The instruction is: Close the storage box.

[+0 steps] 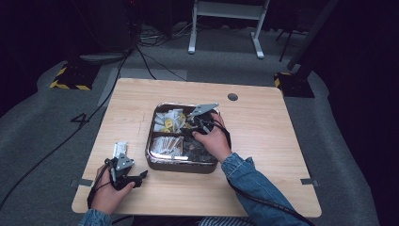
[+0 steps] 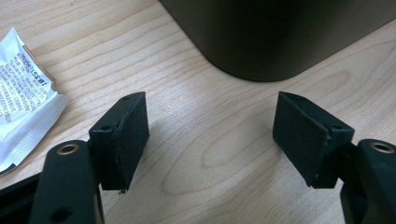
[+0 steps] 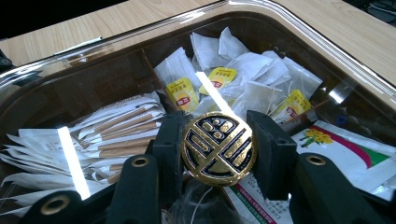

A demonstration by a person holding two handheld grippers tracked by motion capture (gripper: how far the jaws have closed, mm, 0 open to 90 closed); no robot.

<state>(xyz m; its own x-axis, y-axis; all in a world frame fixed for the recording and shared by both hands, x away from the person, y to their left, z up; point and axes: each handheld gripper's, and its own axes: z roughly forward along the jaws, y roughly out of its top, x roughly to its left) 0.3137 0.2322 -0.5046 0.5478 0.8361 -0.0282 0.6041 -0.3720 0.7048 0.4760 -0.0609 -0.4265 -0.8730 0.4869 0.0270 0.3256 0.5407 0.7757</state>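
Right gripper view has the right gripper (image 3: pixel 218 149) clamped on the lid knob (image 3: pixel 218 148); lift straight up, keeping the clear lid (image 3: pixel 116 60) level; left gripper (image 2: pixel 210 135) idle, jaws apart.

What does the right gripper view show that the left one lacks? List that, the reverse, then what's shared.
Right gripper view: right claw shut on the gold knob of the clear lid, tea bags and stick packets beneath. Left gripper view: left claw open, a white sachet beside it. Shared: the wooden table and the dark box.
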